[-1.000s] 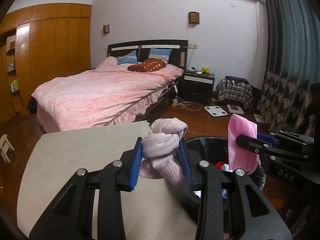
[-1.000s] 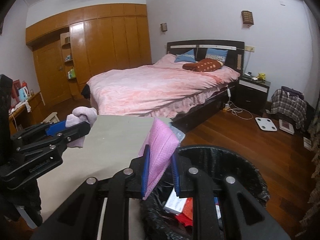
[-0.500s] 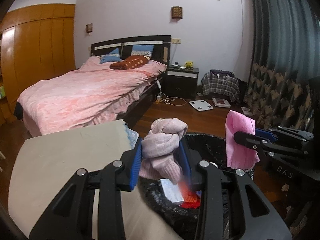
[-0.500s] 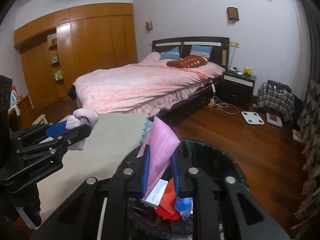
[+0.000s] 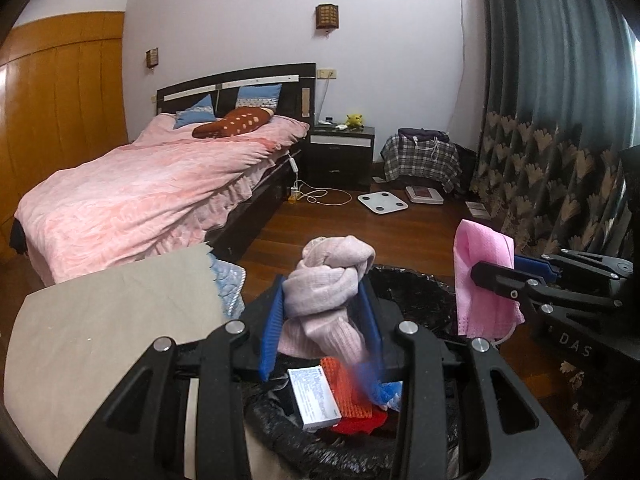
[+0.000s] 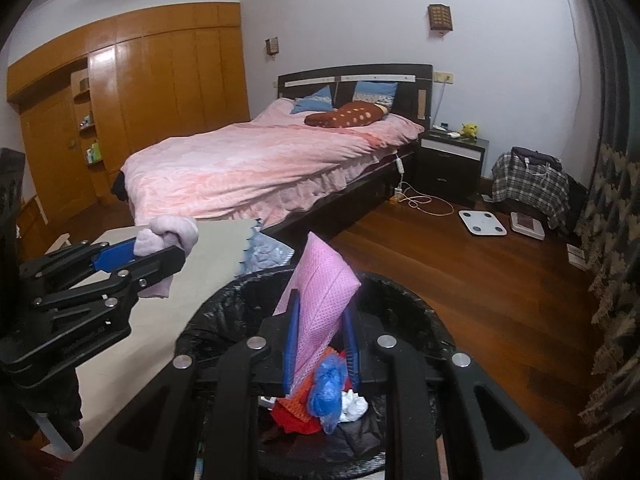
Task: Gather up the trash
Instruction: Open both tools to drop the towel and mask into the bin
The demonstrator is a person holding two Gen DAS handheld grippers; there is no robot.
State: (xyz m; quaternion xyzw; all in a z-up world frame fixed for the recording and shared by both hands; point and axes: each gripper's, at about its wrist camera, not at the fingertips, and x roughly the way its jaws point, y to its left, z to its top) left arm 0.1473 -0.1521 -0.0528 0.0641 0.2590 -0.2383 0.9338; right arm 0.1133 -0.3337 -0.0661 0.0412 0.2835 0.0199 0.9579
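Sock: knotted-up pale pink sock (image 5: pixel 328 280), pinched between the blue pads of the left gripper (image 5: pixel 320 320), hanging right over the near edge of the bin, not touching what's inside.
Mask: pink face mask (image 6: pixel 324 300), clamped in the right gripper (image 6: pixel 320 344) and sticking up out of the fingers, held above the bin opening. From the left cam you can see it dangling below the fingers too, with a bit of ear loop showing.
Left gripper: closed on the sock, jaws squeezed in tight around the bundle.
Right gripper: closed on the mask, pads nearly together with just the thin fabric between them.
Bin: round trash bin (image 6: pixel 420 320) with a black liner, sitting just beside the table on the wood floor, under both grippers.
Already in the bin: a small white box (image 5: pixel 314 398), some red-orange mesh stuff (image 5: pixel 352 396), a crumpled blue plastic thing (image 6: pixel 328 392) and a bit of white paper, all piled together.
Table: grey-topped table (image 5: pixel 100 332) on the left, a light blue quilted cloth (image 5: pixel 228 280) hanging off its corner next to the bin.
Background: bed with a pink cover (image 6: pixel 260 160), well apart from the bin.
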